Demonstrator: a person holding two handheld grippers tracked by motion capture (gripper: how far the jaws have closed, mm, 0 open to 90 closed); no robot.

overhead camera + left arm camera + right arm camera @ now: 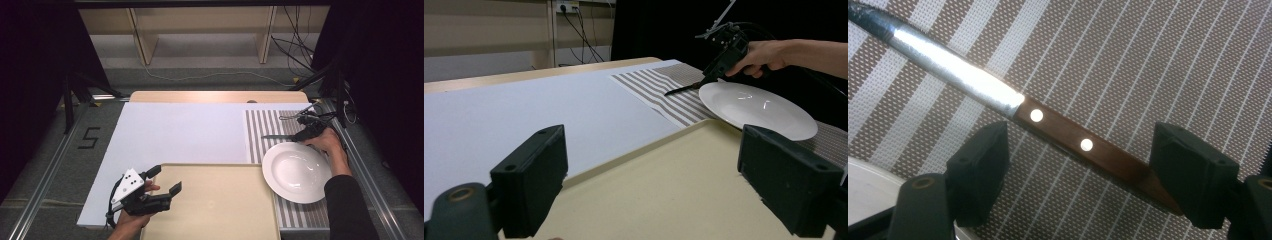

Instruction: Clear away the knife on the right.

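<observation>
Both hand-held grippers (162, 181) (300, 136) agape

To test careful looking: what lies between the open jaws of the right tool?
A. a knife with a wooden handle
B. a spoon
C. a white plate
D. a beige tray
A: the right gripper view shows the knife, its brown handle with two pale rivets, lying on the striped mat between the right tool's parted jaws.

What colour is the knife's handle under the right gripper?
The knife handle is reddish-brown wood with two pale rivets, clearest in the right gripper view.
</observation>
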